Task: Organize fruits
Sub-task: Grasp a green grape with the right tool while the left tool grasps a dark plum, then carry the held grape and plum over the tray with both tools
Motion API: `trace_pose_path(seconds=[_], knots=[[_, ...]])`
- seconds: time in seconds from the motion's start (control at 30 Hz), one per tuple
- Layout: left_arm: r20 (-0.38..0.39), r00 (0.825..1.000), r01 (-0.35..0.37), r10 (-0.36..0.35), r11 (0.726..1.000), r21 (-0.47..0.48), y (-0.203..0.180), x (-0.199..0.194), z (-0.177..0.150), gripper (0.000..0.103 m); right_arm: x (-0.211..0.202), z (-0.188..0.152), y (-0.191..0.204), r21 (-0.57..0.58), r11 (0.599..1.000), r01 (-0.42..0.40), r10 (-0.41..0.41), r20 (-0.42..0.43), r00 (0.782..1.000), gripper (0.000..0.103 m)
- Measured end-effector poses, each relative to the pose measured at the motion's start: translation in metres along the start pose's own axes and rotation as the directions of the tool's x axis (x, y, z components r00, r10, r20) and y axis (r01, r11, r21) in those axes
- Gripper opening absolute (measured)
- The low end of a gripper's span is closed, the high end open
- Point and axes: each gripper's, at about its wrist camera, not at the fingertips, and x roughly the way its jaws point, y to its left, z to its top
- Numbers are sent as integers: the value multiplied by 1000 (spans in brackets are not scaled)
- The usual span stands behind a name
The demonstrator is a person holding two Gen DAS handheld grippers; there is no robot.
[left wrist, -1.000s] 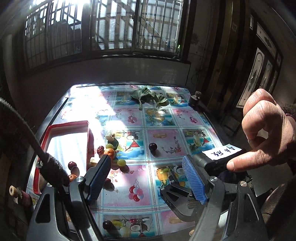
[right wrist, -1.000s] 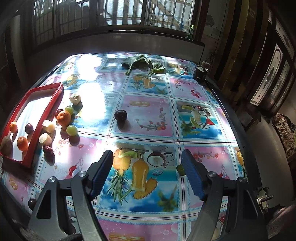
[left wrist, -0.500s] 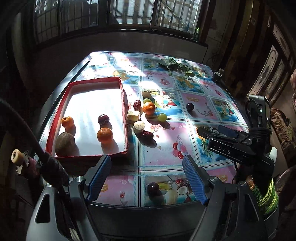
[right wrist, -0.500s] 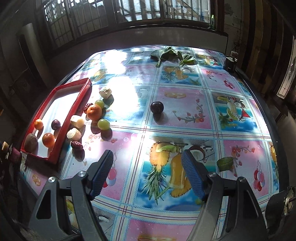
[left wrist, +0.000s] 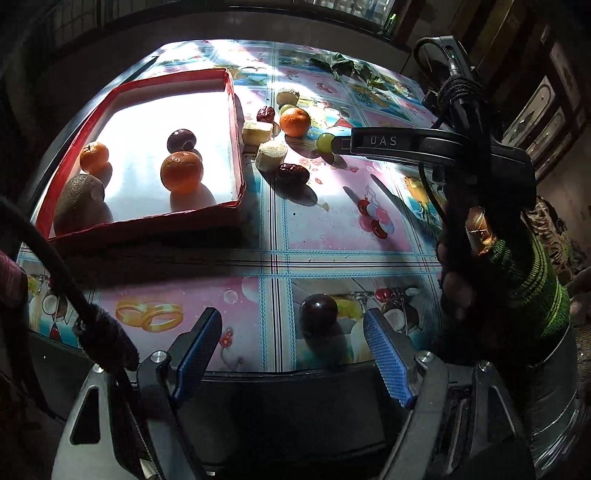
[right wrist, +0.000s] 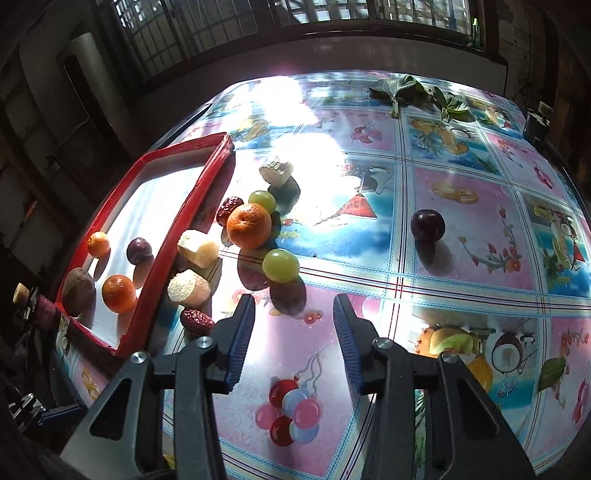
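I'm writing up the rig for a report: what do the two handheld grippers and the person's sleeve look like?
Both grippers have black, cut-out frames with silver bolts and blue, dotted finger pads. The left gripper has a black wrapped cable beside it. The right gripper, seen from the left camera, reads "DAS" on its black body, with a black cord wound above. The sleeve is dark knit with green stripes.

Lighting: hard sunlight from the barred windows (right wrist: 332,14) behind the table, washing the red tray (left wrist: 236,122) floor to white and glaring off the glossy tablecloth (right wrist: 295,110). Shadows: long, dark, falling from each fruit toward the cameras; room edges nearly black. Optics: strong fisheye bending at borders, centre sharp.
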Motion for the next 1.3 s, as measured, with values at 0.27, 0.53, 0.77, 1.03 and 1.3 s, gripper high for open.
trace_pose_path(seconds=[0.27,0.53,0.77,1.03,1.3], knots=[[-30,1000,3,-3,1000,-7,3,18,4,53,30,20,3,-22,999,28,-28,-17,999,43],[-27,1000,12,-12,1000,25,-10,23,6,21,30,19,5,-47,999,27,-27,-7,1000,26],[-4,1000,28,-28,1000,2,-1,11,11,20,-1,7,-6,5,1000,-4,4,38,999,26],[78,996,-37,38,999,-24,0,-15,26,20,-50,10,15,-43,999,-4,8,110,994,26],[126,988,-85,91,995,-58,3,-25,46,20,-73,3,10,-31,999,15,-10,146,989,26]])
